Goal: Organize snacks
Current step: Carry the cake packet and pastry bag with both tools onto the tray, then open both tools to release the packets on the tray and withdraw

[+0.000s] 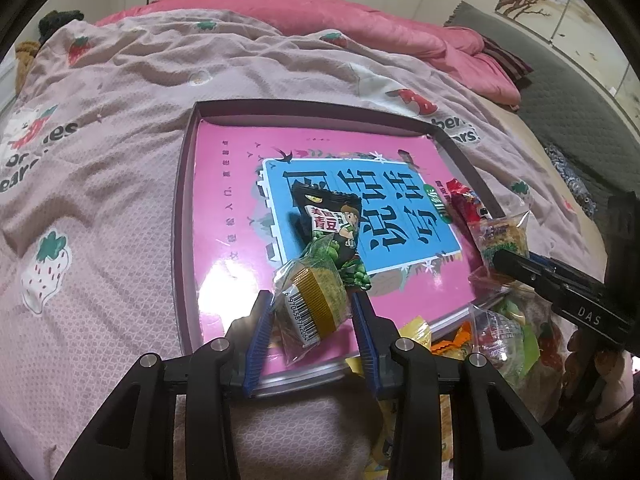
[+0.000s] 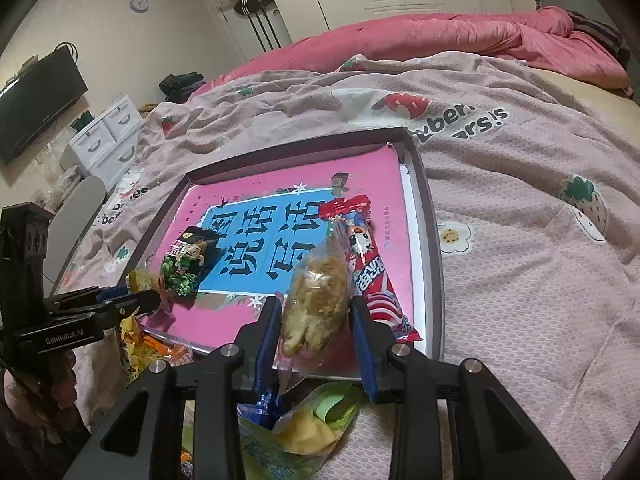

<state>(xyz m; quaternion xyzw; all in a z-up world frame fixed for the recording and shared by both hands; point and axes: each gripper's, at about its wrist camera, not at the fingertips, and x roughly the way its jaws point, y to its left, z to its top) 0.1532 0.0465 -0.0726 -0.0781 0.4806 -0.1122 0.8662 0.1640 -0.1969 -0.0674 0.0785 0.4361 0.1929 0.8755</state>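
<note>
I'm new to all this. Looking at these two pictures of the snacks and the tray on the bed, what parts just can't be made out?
- Snack pile near the tray: left wrist view, cut off and covered by the left gripper and right gripper; packets can't be counted.
- Red packet: right wrist view, partly behind the held clear-wrapped pastry.
- Barcoded cake: brand unreadable.
- Small print on the pink book: too small.
</note>
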